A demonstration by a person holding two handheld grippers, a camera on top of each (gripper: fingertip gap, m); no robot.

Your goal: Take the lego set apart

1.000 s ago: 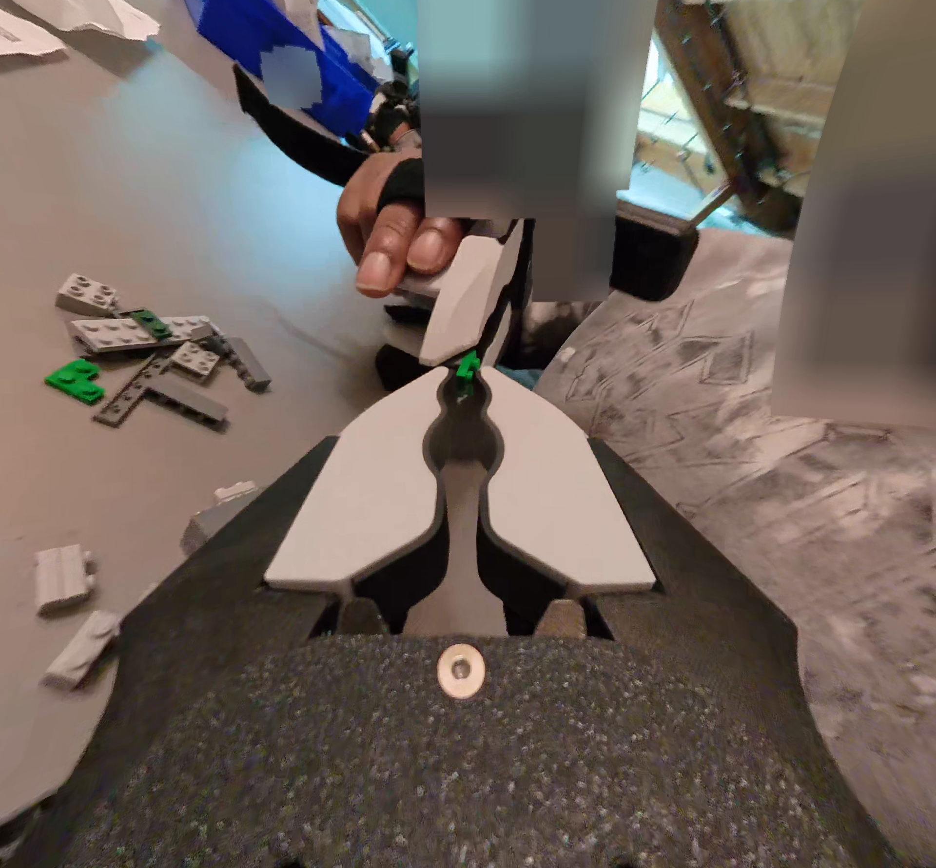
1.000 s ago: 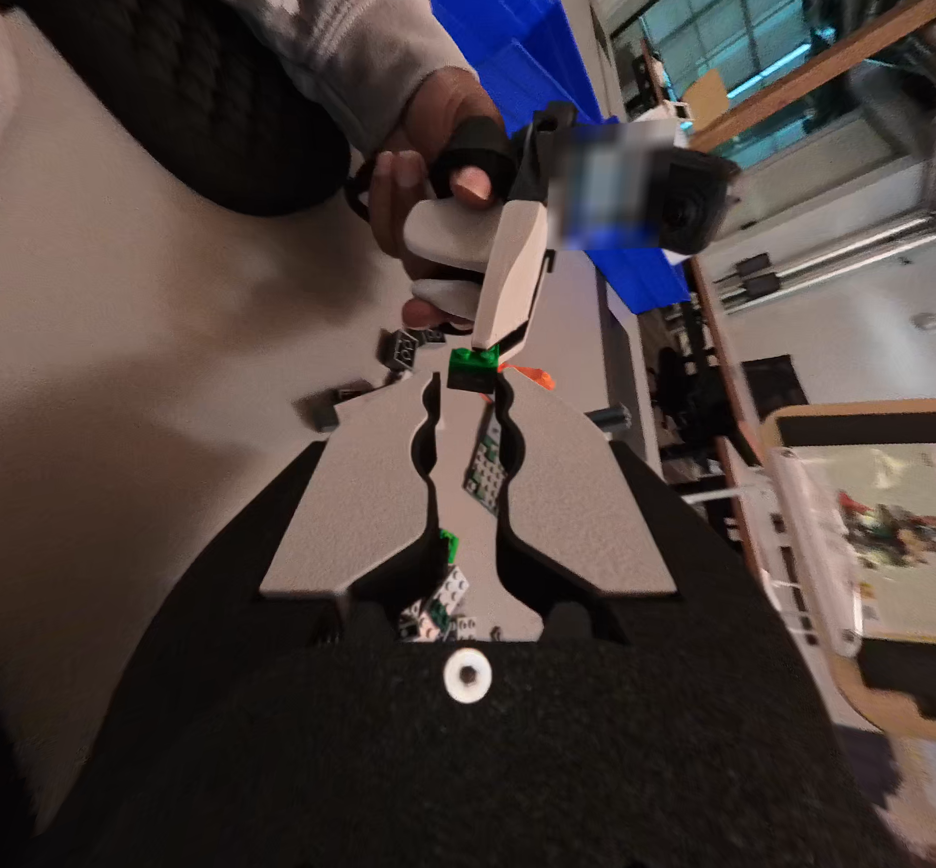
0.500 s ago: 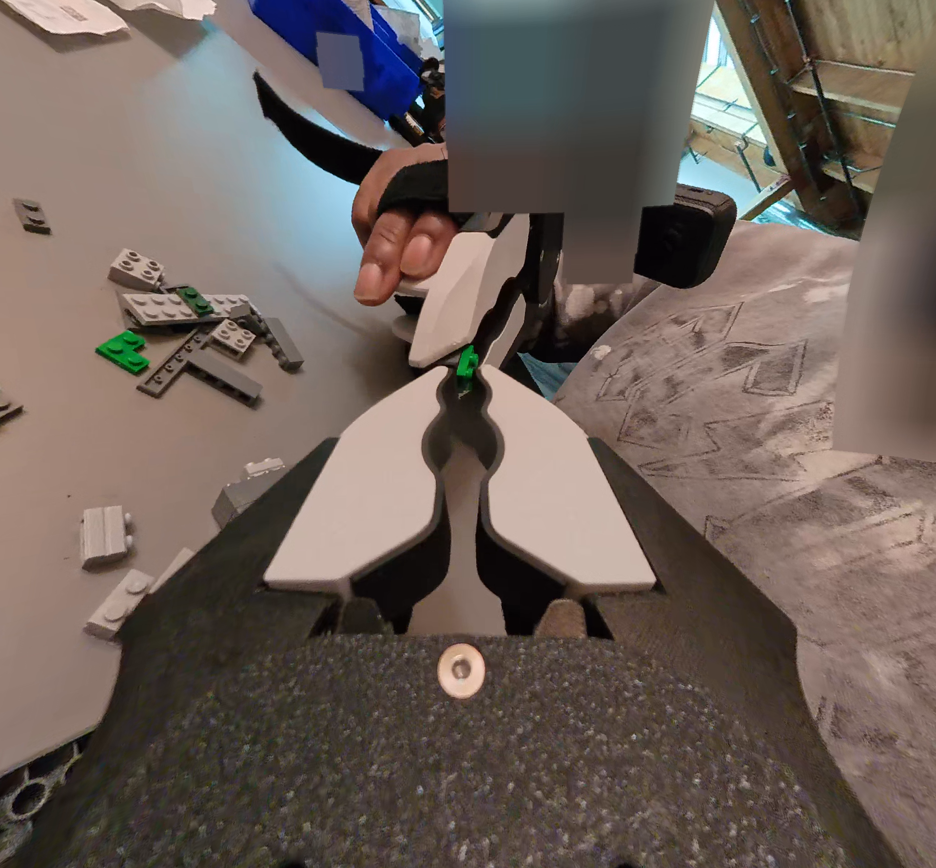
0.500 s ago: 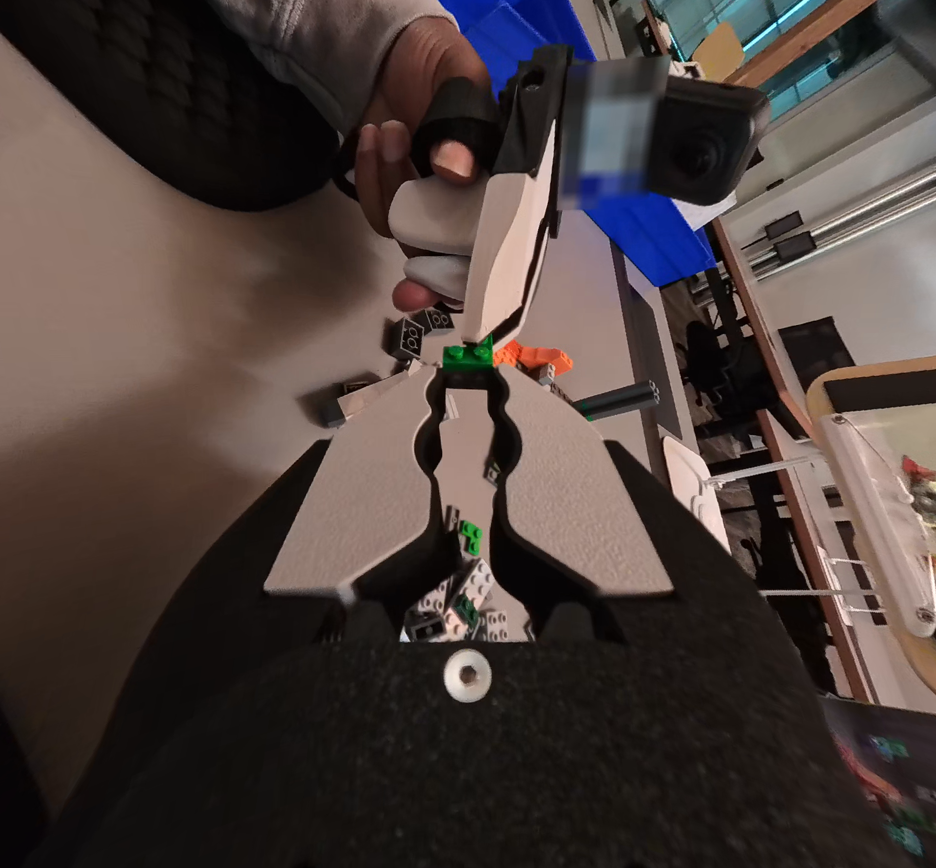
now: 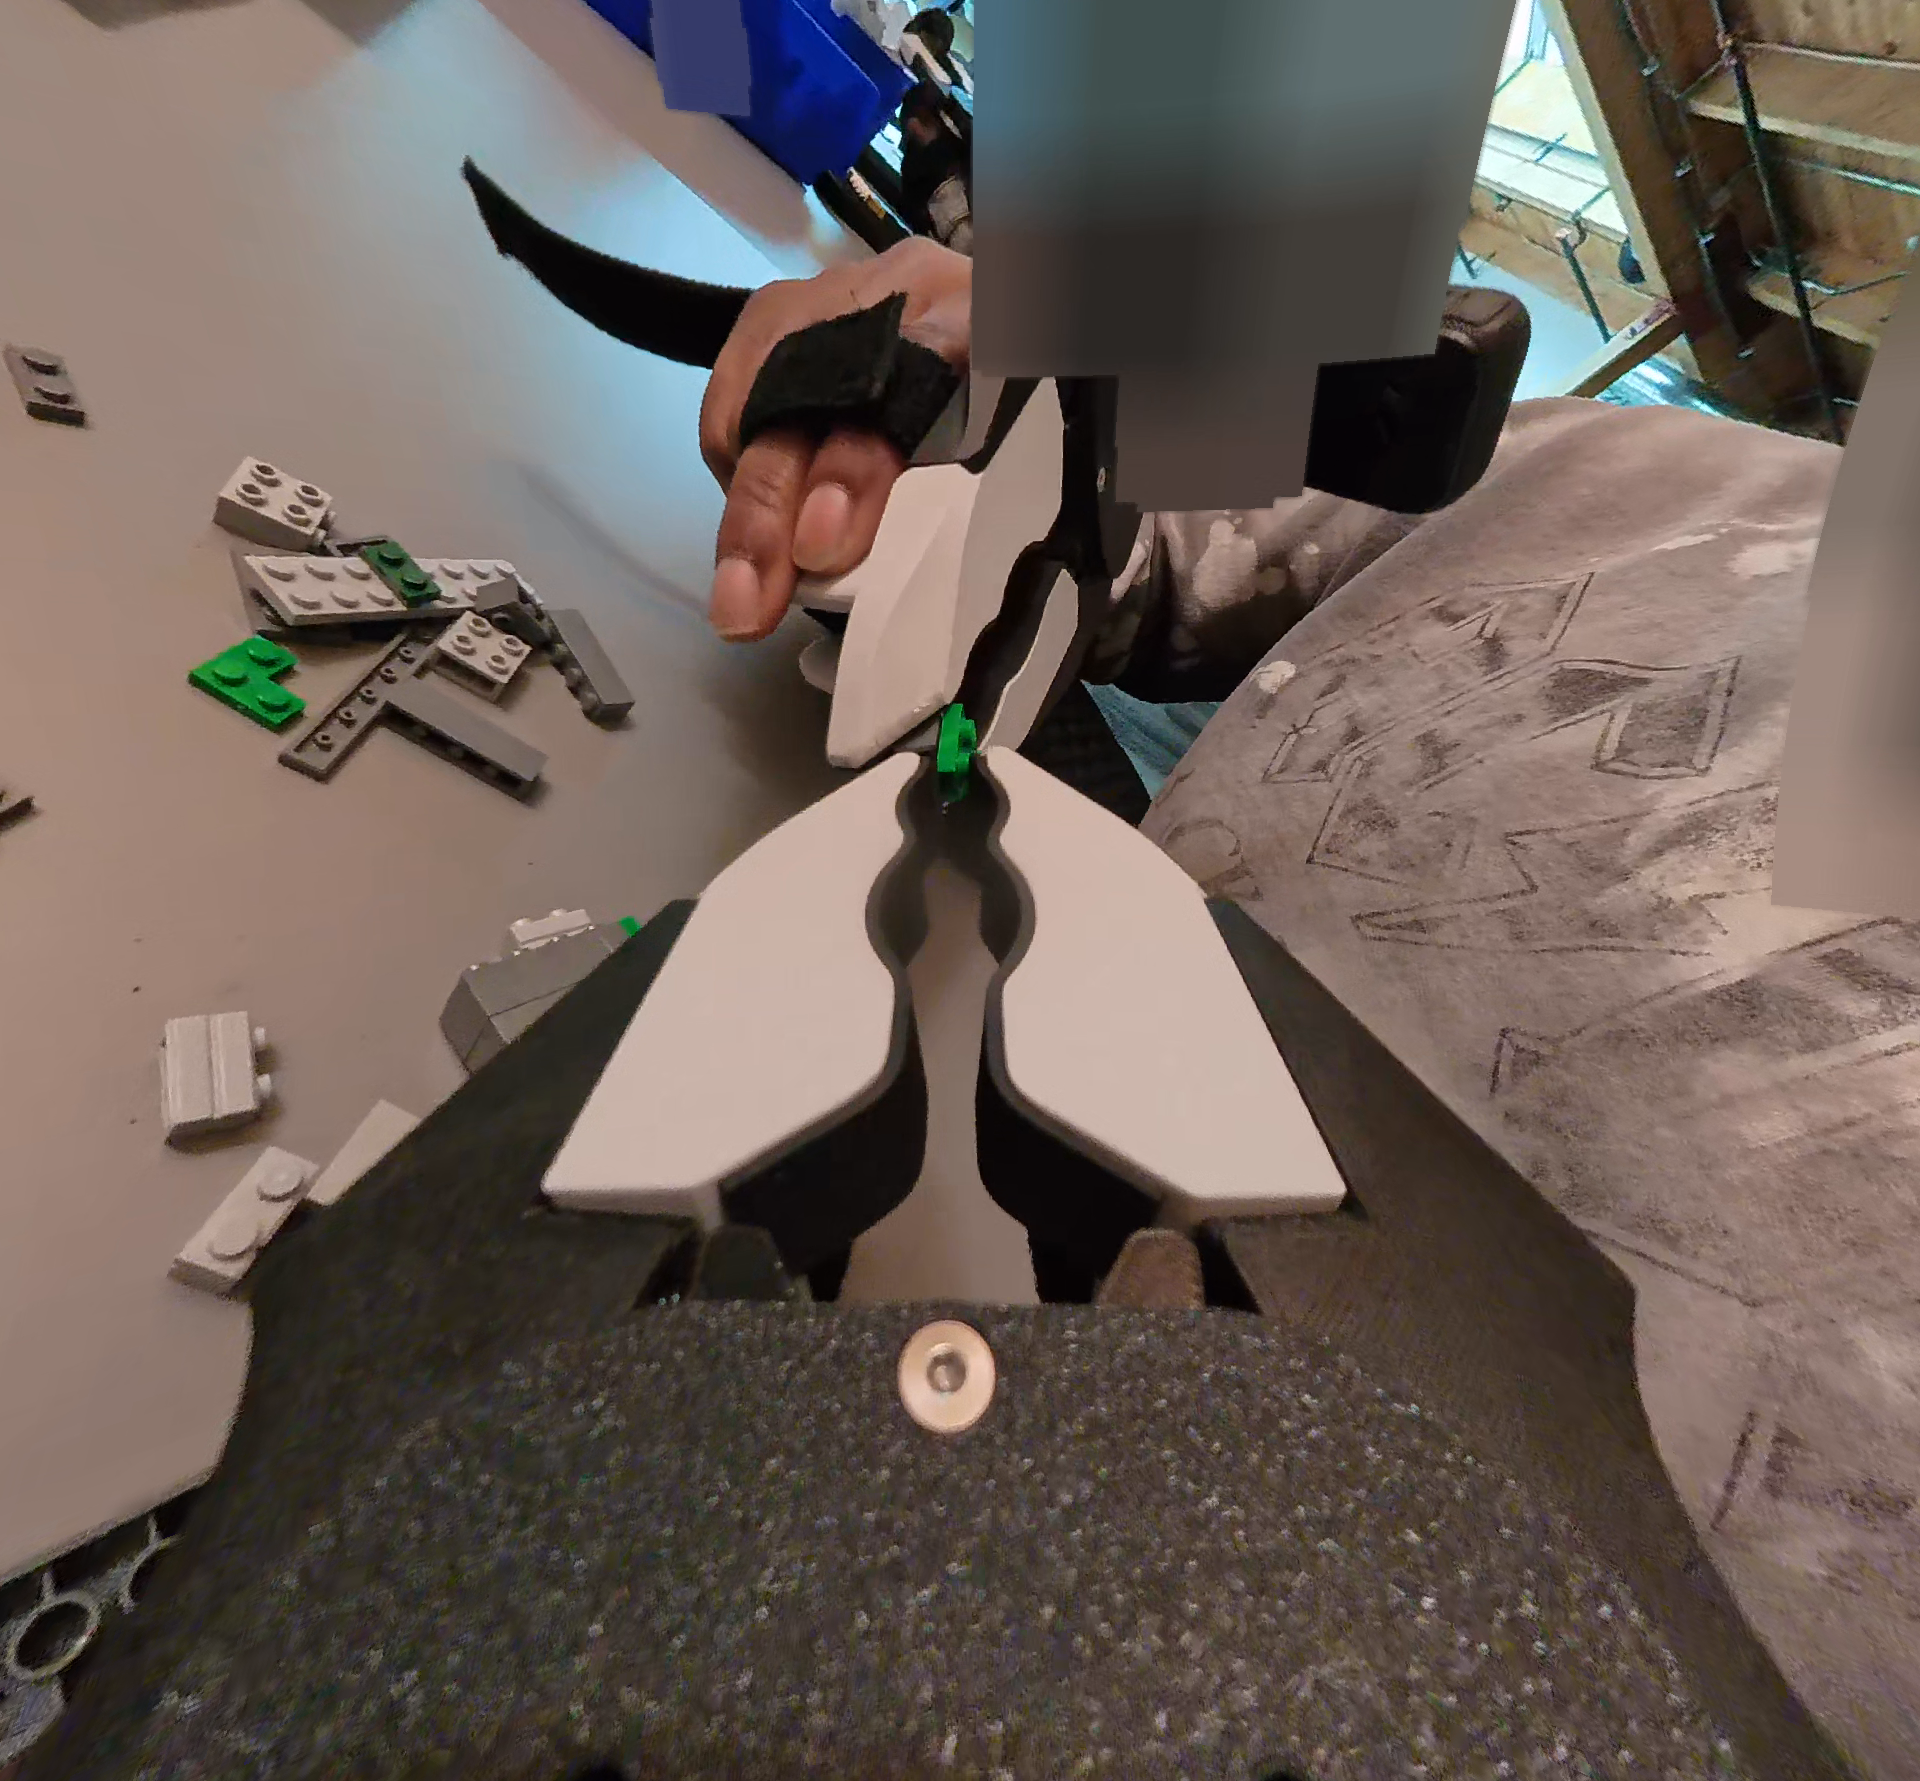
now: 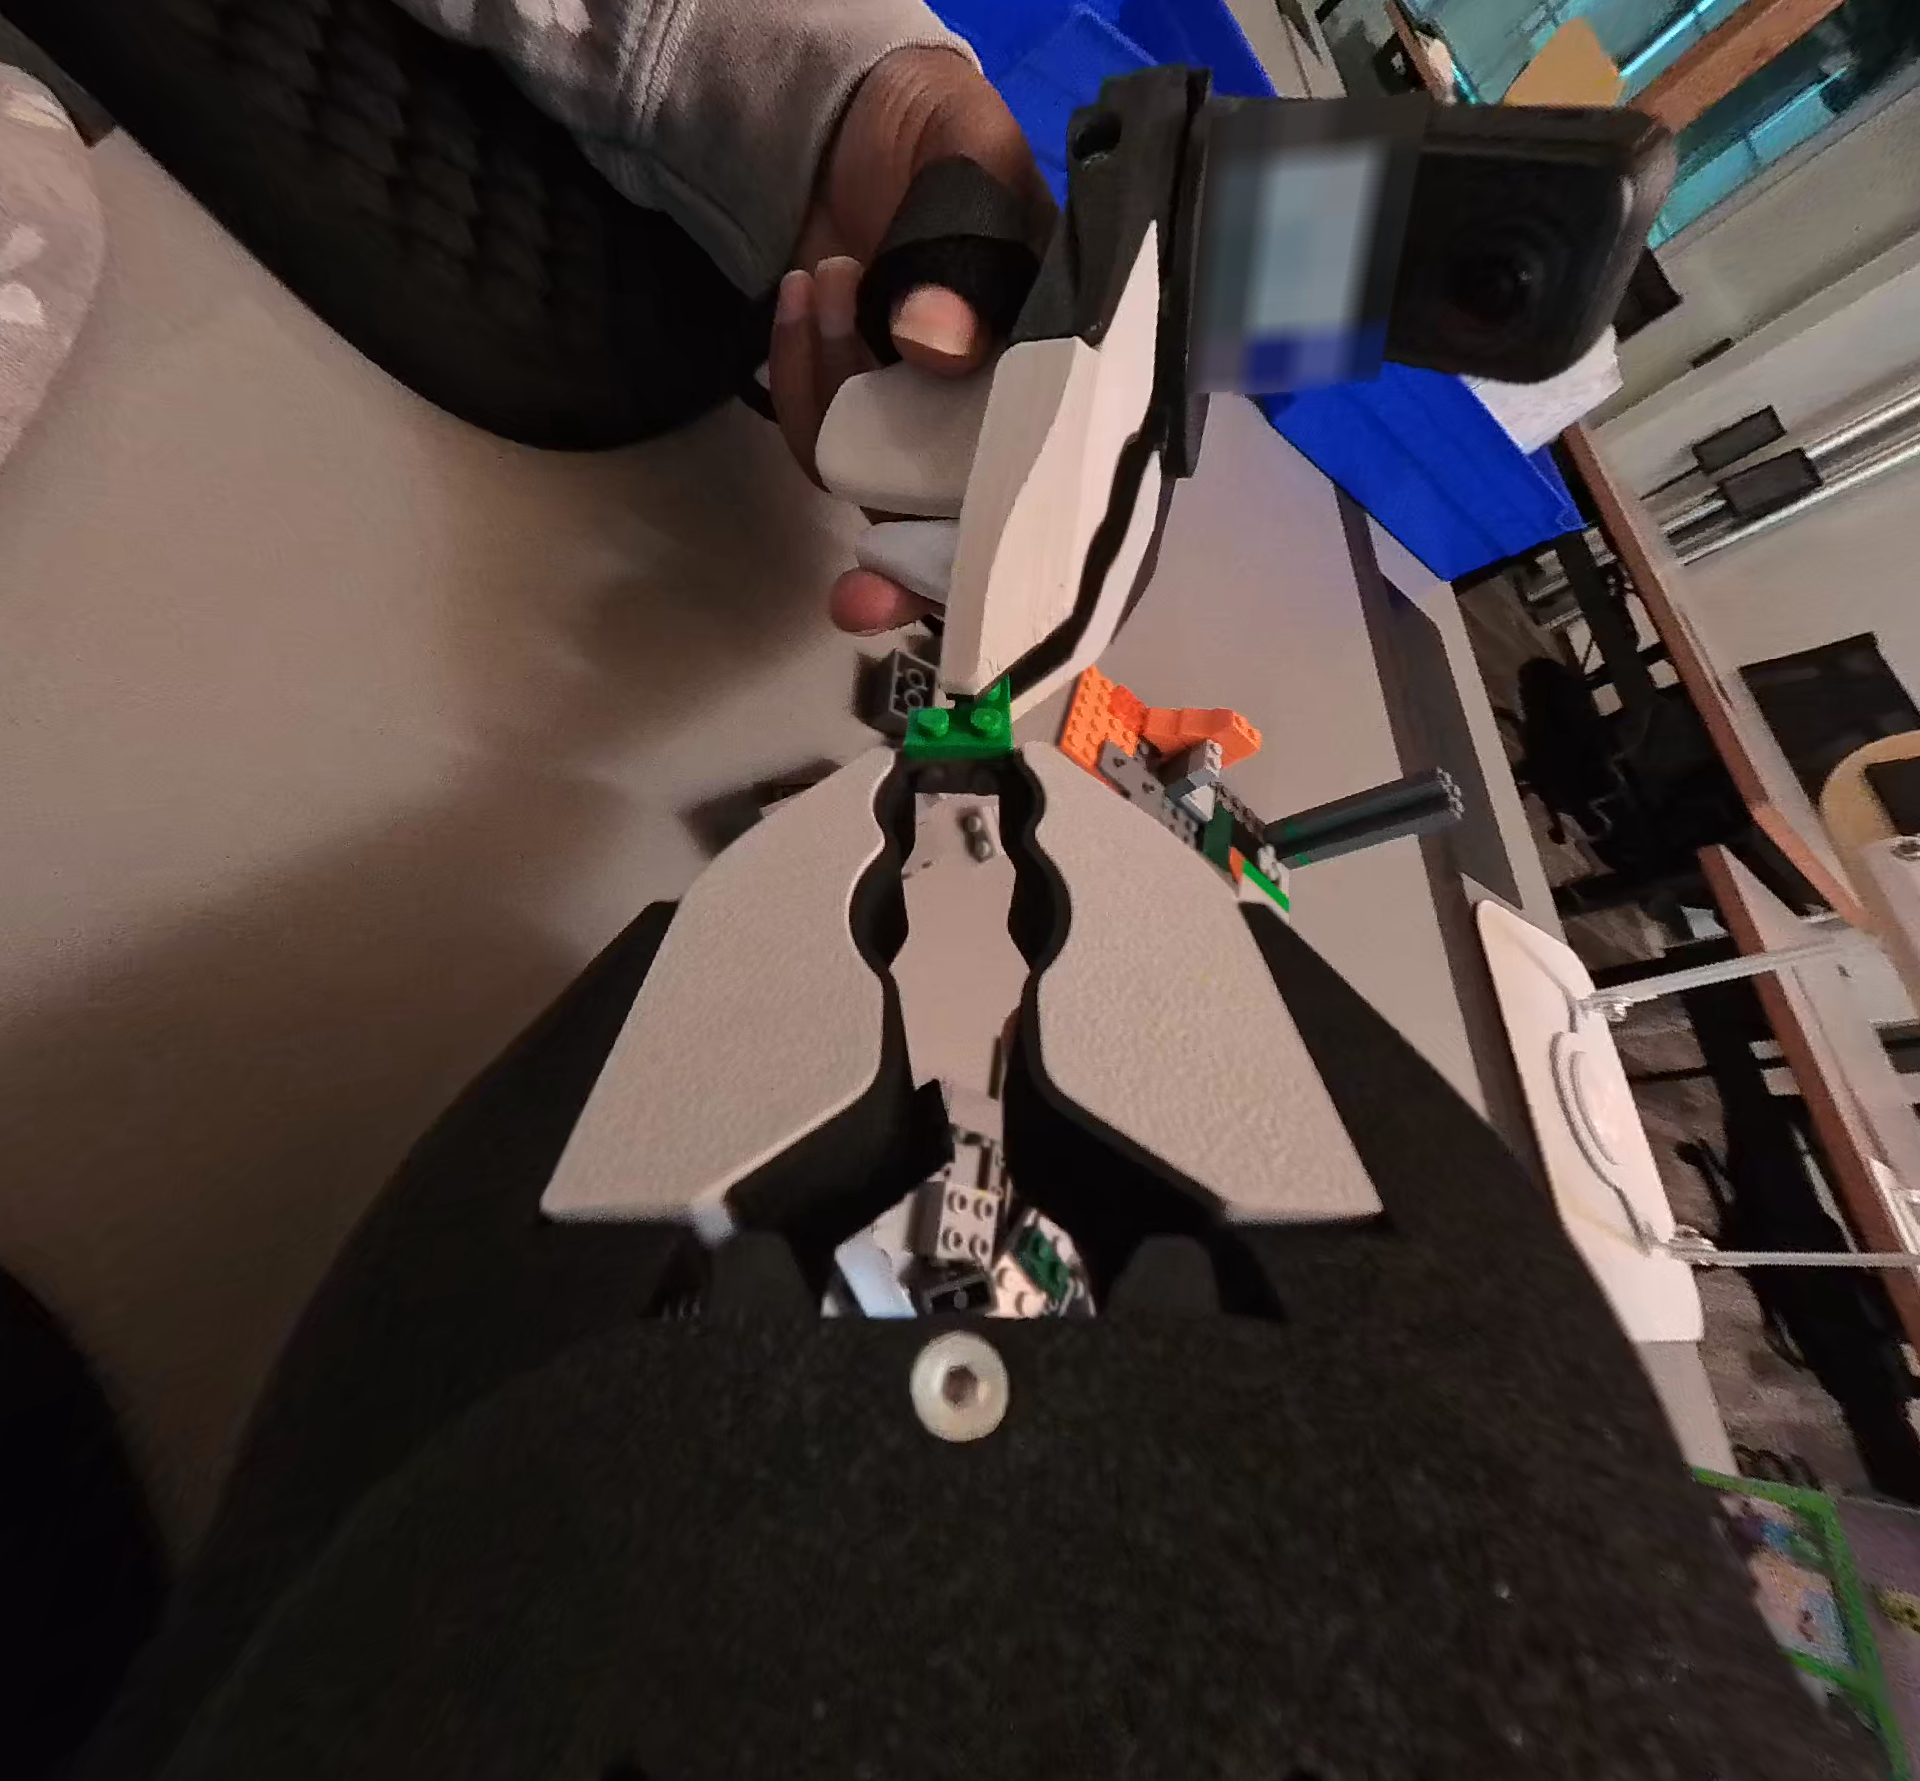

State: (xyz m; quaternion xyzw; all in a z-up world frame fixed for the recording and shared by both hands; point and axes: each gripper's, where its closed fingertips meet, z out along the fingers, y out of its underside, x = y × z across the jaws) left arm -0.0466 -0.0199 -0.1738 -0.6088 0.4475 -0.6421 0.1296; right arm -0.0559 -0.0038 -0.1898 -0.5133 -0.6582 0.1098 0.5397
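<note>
Two hand-held claws met tip to tip above a grey worktop (image 5: 260, 204), both pinched on one small green plate (image 6: 958, 732). The left claw (image 5: 954, 763) gripped it edge-on, its tips nearly closed on the thin side. The right claw (image 6: 956, 765) held it across its width, the studs showing above the tips. In the right view, a stack of orange and grey bricks (image 6: 1164, 755) sat on the worktop beyond. In the left view, loose grey plates (image 5: 405, 588) and a green corner plate (image 5: 247, 680) lay scattered well off to the left.

The green piece looked tiny, light, rigid and smooth, so it would likely slip or flick away if squeezed off-centre. It probably held two thin layers pressed together; each claw would best grip one layer by its flat edges and peel rather than pull straight.
</note>
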